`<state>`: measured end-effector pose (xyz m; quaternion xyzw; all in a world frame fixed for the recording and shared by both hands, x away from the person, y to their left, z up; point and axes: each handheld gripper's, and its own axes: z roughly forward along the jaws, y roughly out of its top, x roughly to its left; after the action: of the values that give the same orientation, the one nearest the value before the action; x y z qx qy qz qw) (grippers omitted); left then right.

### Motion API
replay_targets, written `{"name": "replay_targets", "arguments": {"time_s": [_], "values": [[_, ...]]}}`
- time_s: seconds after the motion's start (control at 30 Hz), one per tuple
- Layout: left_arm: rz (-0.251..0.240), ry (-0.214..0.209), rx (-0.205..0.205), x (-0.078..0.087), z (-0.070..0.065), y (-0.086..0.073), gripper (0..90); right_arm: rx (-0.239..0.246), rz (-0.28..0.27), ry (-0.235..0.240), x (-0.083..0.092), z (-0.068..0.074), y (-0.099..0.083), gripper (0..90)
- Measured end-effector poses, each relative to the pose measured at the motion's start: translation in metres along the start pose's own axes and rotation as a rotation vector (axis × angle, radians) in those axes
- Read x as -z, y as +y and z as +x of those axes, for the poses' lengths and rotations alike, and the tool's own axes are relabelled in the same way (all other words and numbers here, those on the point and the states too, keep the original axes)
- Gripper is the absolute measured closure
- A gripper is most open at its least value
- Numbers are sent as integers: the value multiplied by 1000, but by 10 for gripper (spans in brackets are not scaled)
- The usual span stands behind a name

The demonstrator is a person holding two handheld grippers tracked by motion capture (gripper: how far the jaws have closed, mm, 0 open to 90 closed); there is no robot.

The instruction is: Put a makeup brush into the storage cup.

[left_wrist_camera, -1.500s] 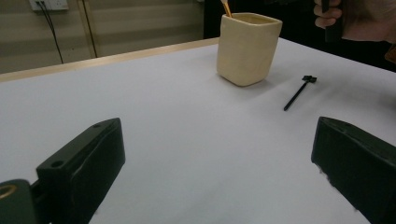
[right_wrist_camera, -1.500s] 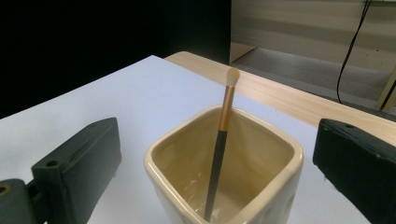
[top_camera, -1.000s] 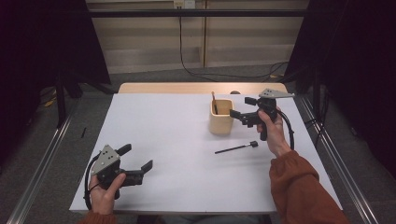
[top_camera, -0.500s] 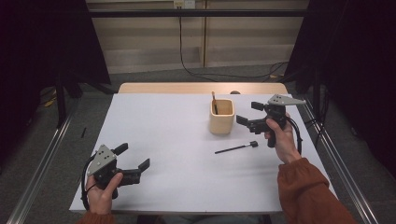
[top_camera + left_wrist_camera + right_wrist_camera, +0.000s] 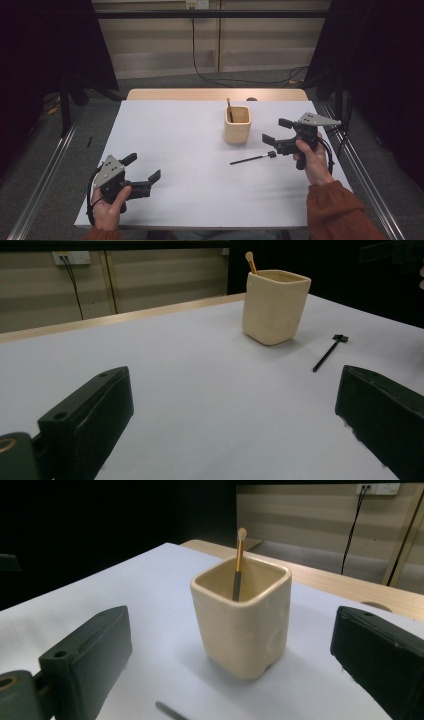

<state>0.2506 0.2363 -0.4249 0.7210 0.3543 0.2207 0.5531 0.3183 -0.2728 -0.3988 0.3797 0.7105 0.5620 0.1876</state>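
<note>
A squarish cream ceramic cup (image 5: 237,125) with rounded corners and faint dimples in its glazed walls stands on the matte white table top (image 5: 190,150), toward the far middle. One thin brush with a gold-and-dark handle and a pale tip (image 5: 238,562) leans upright inside it. One slim black stick with a small square head (image 5: 252,159) lies flat on the white surface, just in front of the cup and to its right, apart from it.

There are two black hand-held grippers (each with a grey three-cornered plate on top). The right gripper (image 5: 277,131) is held above the table just right of the cup, its jaws wide apart and empty, pointing at the cup; in the right gripper view the cup sits between the two blocky jaws but farther off, untouched. The black stick lies just below and in front of that gripper, its head nearest the jaws, not touching them.

The left gripper (image 5: 142,167) is near the front left corner, jaws also spread and holding nothing, well apart from cup and stick, which appear far off in the left gripper view.
</note>
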Motion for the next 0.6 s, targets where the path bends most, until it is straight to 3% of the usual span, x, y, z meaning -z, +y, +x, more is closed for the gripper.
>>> {"name": "replay_targets", "arguments": {"time_s": [0.6], "values": [[-7, -5, 14, 7, -1, -5, 24, -34, 4, -36, 40, 13, -27, 22]]}}
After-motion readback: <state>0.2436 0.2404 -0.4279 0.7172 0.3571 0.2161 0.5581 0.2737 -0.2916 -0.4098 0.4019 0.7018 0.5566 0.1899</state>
